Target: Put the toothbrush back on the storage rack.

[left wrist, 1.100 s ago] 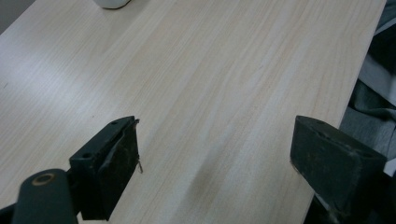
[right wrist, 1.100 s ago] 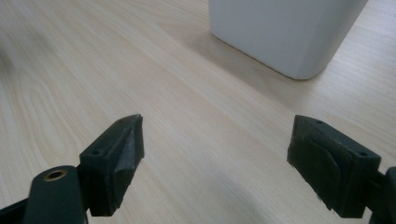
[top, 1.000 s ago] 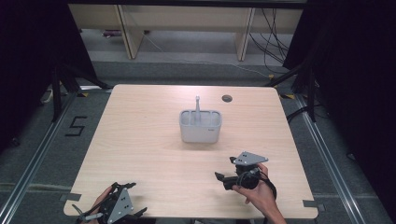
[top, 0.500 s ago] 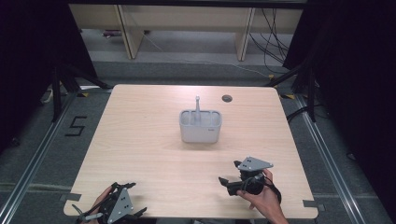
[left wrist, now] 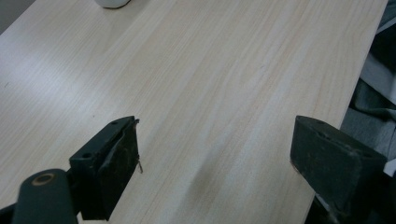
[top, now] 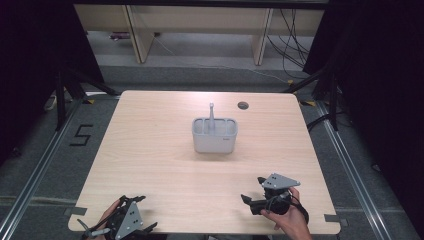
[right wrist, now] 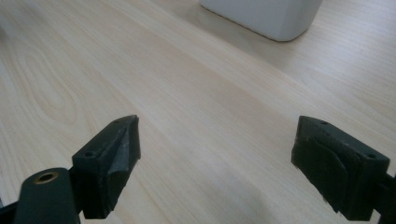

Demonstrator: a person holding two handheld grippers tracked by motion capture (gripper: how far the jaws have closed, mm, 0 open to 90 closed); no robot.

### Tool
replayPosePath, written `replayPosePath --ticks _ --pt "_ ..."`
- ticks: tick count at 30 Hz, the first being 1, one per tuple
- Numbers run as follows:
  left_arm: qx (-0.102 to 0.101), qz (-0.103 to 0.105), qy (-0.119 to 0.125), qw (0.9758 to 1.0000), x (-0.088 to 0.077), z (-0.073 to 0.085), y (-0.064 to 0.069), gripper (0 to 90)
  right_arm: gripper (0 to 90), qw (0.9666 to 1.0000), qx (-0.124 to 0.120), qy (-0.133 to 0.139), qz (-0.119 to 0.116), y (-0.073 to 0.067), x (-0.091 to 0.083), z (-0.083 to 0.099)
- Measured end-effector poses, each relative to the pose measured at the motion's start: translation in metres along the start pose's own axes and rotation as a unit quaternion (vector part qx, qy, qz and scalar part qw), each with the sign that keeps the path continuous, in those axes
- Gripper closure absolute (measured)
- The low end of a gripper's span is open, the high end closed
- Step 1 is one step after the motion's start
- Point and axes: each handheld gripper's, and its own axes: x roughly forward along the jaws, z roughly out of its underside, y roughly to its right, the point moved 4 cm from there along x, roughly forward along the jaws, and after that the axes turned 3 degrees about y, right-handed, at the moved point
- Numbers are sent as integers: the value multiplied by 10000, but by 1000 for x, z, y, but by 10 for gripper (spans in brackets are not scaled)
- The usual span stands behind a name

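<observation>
The white caddy (top: pixel 214 135) stands upright near the middle of the table (top: pixel 150 150), slightly toward the far edge, with a grey utensil handle (top: pixel 211 116) rising from one of its compartments. Over the last second the right gripper (top: pixel 252 196) has been drawn back from the caddy toward the near edge, right of centre; the caddy itself is unmoved. This is judged a withdrawal, with the placing step likely complete. Its jaws are spread wide and nothing is held between them. The left gripper (top: pixel 145 214) has stayed at the near left corner, jaws likewise wide apart and empty. A dark round hole (top: pixel 243 105) lies near the far edge. Bare surface is available on all sides of the caddy.
</observation>
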Motion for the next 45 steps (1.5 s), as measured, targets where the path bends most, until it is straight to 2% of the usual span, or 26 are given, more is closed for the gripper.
replayPosePath --ticks 4,6,7,8,9,10,11,14,15,16,18,21,23,24,27,28,29,30,31,32,33,35,38,39,40,45 --pt "-10 -11 -12 10000 1 0 0 149 161 10000 61 -14 7 0 -3 2" --pt "-60 -131 47 9999 2 0 0 149 161 10000 -5 32 26 1 -5 3" --pt "-38 -40 3 10000 1 0 0 149 161 10000 46 16 -7 0 -6 4" --pt "-46 -43 38 10000 1 0 0 149 161 9999 26 37 96 2 -8 5" --pt "-37 -106 42 9999 2 0 0 149 161 9999 26 37 96 2 -8 5" --pt "-65 -70 50 9999 1 0 0 150 161 9999 61 30 82 1 -8 5" --pt "4 -7 -26 10000 0 0 0 149 161 9999 -45 55 109 3 -9 6" --pt "-33 -6 -5 10000 1 0 0 149 161 9999 46 25 121 2 -12 8" --pt "-116 -26 62 9999 2 0 1 150 161 9999 51 30 120 2 -12 9" --pt "-112 -26 89 9999 2 0 1 149 161 9998 119 13 146 1 -13 10" --pt "-44 -5 39 10000 2 0 1 149 161 9999 29 4 116 2 -14 11" --pt "-55 -41 26 10000 1 0 1 150 161 9997 195 -36 175 -1 -17 14" --pt "-118 -19 91 9999 2 0 1 149 161 9999 52 -43 135 0 -17 15" --pt "-124 -23 103 9999 2 0 1 150 161 9997 144 -81 200 -2 -19 16" --pt "-51 -54 26 10000 1 0 0 150 161 9997 79 -102 191 -2 -20 17" --pt "-57 -125 42 9999 2 0 0 150 161 9997 -49 -66 213 -1 -20 18" --pt "-61 -109 50 9999 2 0 0 150 161 9997 -49 -66 213 -1 -20 18" --pt "-71 -89 48 9999 2 0 1 150 161 9996 117 -138 199 -4 -21 19" --pt "-80 -118 58 9999 2 0 0 150 161 9997 -1 -126 192 -3 -22 20" --pt "-123 -25 92 9999 2 0 1 149 161 9998 -11 -135 113 -4 -22 20" --pt "-121 -25 98 9999 2 0 1 149 161 9998 -54 -79 189 -3 -22 20" --pt "-114 -20 93 9999 2 0 2 150 161 9997 76 -177 180 -6 -24 22" --pt "-78 -47 46 9999 1 0 1 150 161 9996 -55 -151 240 -5 -25 24" --pt "-54 -47 22 10000 1 0 0 150 161 9996 51 -185 212 -7 -25 25" --pt "-56 -46 21 10000 1 0 1 149 161 9996 -42 -159 208 -6 -26 25" --pt "-120 -41 77 9999 2 0 1 149 161 9997 10 -166 155 -6 -29 27"
